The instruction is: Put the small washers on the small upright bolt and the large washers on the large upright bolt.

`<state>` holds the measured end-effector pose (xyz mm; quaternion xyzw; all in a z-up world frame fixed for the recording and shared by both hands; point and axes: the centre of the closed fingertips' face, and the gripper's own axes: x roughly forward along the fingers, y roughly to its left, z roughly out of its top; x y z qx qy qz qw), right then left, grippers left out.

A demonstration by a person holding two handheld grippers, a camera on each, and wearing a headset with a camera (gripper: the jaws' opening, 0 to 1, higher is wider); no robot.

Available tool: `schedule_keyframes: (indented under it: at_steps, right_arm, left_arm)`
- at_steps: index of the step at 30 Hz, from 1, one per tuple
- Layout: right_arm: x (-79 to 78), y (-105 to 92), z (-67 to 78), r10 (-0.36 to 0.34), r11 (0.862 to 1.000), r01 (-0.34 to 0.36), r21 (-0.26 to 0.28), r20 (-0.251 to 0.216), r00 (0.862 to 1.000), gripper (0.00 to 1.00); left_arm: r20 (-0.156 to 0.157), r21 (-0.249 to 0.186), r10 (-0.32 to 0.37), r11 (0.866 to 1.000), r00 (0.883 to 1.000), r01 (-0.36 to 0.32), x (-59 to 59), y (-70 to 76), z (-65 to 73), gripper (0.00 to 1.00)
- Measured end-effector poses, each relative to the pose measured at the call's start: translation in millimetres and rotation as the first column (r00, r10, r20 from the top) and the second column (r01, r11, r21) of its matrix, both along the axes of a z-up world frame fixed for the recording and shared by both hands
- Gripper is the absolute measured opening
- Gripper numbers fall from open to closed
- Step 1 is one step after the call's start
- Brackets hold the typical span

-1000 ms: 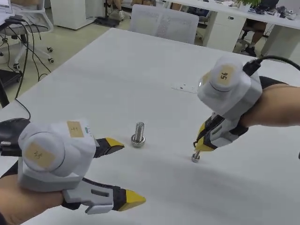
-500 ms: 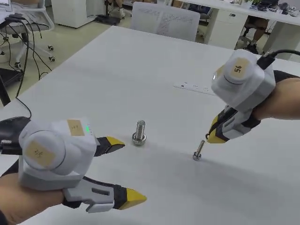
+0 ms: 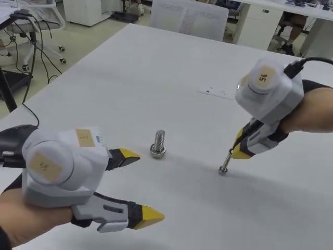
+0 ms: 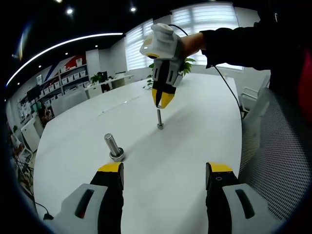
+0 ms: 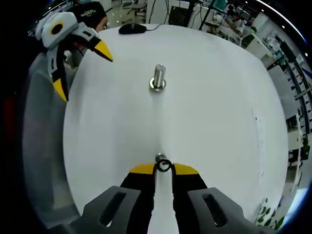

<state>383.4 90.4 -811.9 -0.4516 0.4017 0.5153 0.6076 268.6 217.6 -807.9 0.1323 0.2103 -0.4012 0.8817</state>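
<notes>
Operator: washer position?

Engineer: your right claw (image 3: pixel 239 152) pinches the small washer (image 5: pixel 163 166) right over the small bolt (image 3: pixel 225 164) tip, well in from the surface (image 3: pixel 156 78) edges. Centre the hole, lower along the shank, then release. Your left claw (image 4: pixel 165 168) hangs spread, empty.

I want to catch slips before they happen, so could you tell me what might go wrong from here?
1. The right gripper pinches the washer at its very tips; it could slip out.
2. The small bolt seems to lean in the head view and stands free on the table; a nudge may topple it.
3. The left gripper hangs open, away from that bolt, so nothing steadies it.
</notes>
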Motion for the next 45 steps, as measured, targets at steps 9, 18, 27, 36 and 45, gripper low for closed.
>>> schedule_keyframes:
  at_steps: [9,18,27,36,45]
  right_arm:
    - [1.9,-0.2,-5.2,0.000,1.000,0.000,-0.003,-0.013,1.000,0.13]
    - [1.3,1.6,-10.3,0.004,1.000,-0.004,-0.004,-0.027,1.000,0.13]
    - [1.6,0.6,-21.9,-0.005,1.000,0.004,-0.006,-0.051,0.999,0.13]
    - [3.1,0.1,-40.1,-0.003,1.000,0.002,-0.020,-0.060,0.998,0.14]
    - [2.7,-1.4,-47.6,-0.008,1.000,0.007,-0.025,-0.070,0.998,0.14]
  left_arm:
    - [-0.007,0.001,0.003,1.000,1.000,-0.003,-0.4,0.2,-1.7,0.68]
    - [-0.012,0.000,0.007,1.000,1.000,-0.007,-0.5,1.5,-3.2,0.68]
    - [-0.017,0.001,0.007,1.000,1.000,-0.007,-0.5,1.8,-4.7,0.68]
    - [-0.022,0.006,0.007,1.000,1.000,-0.006,-0.6,2.1,-5.9,0.68]
    - [-0.025,0.009,0.009,1.000,1.000,-0.009,-0.5,3.0,-5.9,0.68]
